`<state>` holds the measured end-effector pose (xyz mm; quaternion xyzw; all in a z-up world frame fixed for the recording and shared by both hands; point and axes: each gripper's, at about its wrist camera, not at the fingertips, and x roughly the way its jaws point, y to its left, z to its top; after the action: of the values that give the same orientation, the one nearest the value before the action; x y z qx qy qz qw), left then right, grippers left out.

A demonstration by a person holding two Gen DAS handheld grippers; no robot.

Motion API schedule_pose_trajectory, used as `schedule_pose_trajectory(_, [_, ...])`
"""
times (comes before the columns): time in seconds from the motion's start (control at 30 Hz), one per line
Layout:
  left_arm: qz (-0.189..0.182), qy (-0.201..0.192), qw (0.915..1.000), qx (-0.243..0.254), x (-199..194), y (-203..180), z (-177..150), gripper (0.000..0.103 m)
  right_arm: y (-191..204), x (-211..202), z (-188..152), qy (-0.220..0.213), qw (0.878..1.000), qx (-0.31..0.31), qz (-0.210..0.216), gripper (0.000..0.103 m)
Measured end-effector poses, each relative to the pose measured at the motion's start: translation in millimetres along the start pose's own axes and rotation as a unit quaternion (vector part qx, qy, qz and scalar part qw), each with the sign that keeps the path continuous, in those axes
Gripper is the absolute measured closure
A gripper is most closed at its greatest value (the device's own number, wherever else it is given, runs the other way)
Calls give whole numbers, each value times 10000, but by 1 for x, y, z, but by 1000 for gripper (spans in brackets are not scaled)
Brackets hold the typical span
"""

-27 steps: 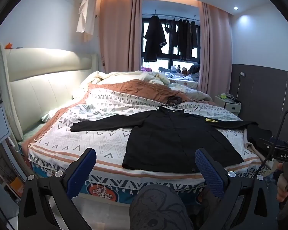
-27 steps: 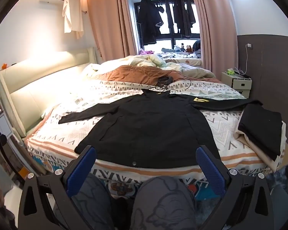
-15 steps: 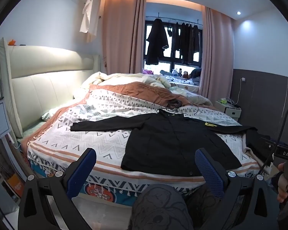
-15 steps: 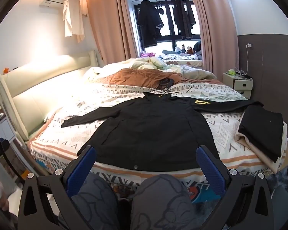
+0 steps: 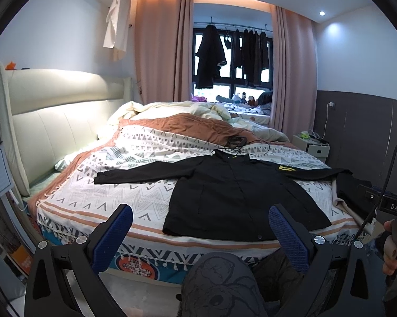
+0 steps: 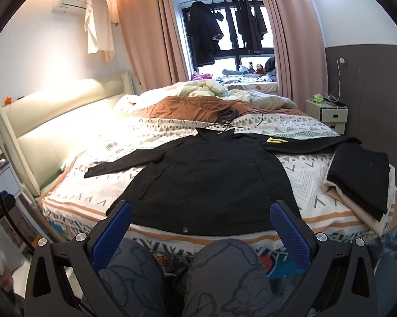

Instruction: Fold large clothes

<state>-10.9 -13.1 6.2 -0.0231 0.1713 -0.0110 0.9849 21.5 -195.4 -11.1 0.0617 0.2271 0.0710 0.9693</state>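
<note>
A black long-sleeved jacket (image 5: 235,195) lies spread flat on the patterned bedspread (image 5: 135,195), sleeves out to both sides, a yellow emblem on its right shoulder. It also shows in the right wrist view (image 6: 211,182). My left gripper (image 5: 200,224) is open and empty, held off the bed's near edge, in front of the jacket's hem. My right gripper (image 6: 201,222) is open and empty, also short of the hem, above the person's knees (image 6: 219,269).
A folded stack of black and beige clothes (image 6: 362,179) sits at the bed's right corner. Rumpled duvets (image 6: 198,100) and a black cable (image 6: 230,119) lie beyond the jacket. The headboard (image 5: 53,121) is at left, a nightstand (image 6: 328,113) at far right.
Both grippers have tilted and risen slightly, so the bed sits lower in view. The jacket has not moved. Both grippers stay open.
</note>
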Motion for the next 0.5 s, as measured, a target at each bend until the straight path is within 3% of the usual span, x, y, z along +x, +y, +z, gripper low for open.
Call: schedule_pose_trajectory(0.5, [-59, 2, 9999, -88, 1, 7, -1, 0, -7, 0, -1, 17, 9999, 90, -133, 0])
